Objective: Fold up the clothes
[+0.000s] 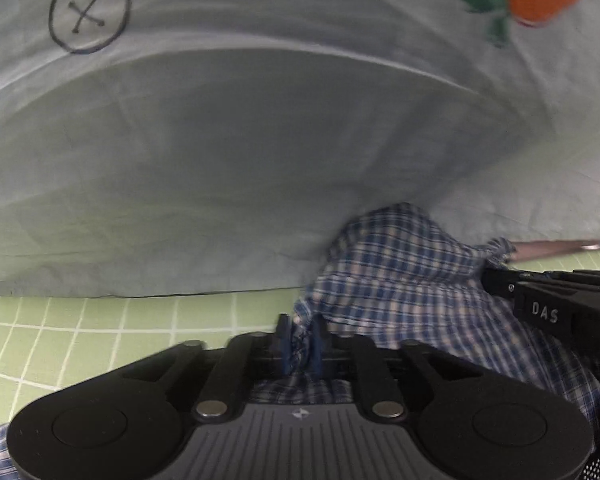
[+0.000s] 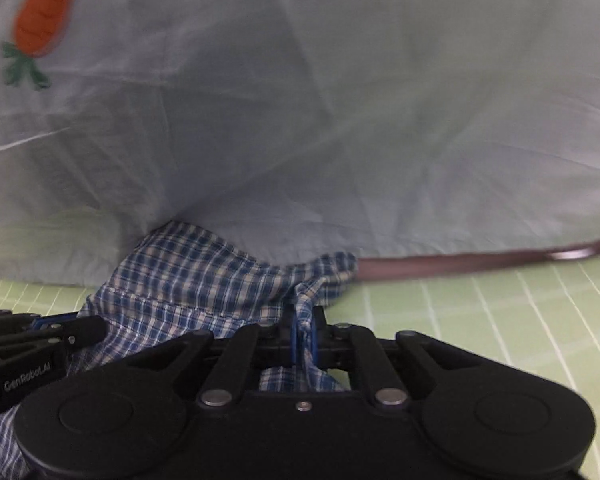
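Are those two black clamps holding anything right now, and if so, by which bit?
Yes. Left gripper and right gripper each pinch a bunched fold of the blue plaid garment.

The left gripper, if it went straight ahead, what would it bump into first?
The left gripper, shut on the plaid garment, points at the pale blue cloth. It would probably meet that cloth's lower edge first, past a short stretch of green mat. Depth is unclear.

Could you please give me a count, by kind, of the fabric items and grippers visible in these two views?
Blue plaid garment: 1
Pale blue cloth with carrot print: 1
Hand-held grippers: 2, left hand-held gripper and right hand-held gripper, each shut on the plaid garment
Total: 4
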`<move>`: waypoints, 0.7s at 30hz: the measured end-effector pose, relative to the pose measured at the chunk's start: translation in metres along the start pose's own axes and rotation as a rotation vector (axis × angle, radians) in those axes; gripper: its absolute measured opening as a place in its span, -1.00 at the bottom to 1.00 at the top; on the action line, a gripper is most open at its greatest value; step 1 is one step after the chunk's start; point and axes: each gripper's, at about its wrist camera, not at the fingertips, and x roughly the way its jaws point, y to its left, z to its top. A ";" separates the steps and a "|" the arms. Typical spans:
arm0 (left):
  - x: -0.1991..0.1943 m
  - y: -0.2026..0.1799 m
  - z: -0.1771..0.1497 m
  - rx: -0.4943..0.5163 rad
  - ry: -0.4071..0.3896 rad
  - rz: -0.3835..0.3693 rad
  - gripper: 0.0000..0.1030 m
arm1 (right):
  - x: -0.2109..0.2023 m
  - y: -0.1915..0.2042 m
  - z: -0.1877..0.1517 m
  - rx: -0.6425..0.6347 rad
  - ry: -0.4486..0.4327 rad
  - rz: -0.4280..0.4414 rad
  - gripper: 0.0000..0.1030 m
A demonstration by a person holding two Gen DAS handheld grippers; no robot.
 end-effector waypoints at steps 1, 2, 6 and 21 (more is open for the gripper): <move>-0.004 0.005 0.001 -0.021 0.019 -0.005 -0.34 | 0.003 0.004 0.003 -0.034 0.009 -0.013 -0.83; -0.012 0.011 0.001 -0.038 0.034 -0.014 -0.29 | 0.000 0.005 0.006 -0.060 0.025 -0.023 -0.76; -0.074 0.039 -0.020 -0.080 0.063 -0.011 0.38 | -0.047 -0.005 0.016 -0.067 0.008 -0.040 0.15; -0.310 0.112 -0.211 -0.305 0.317 0.173 0.55 | -0.363 -0.073 -0.196 0.159 0.256 -0.256 0.59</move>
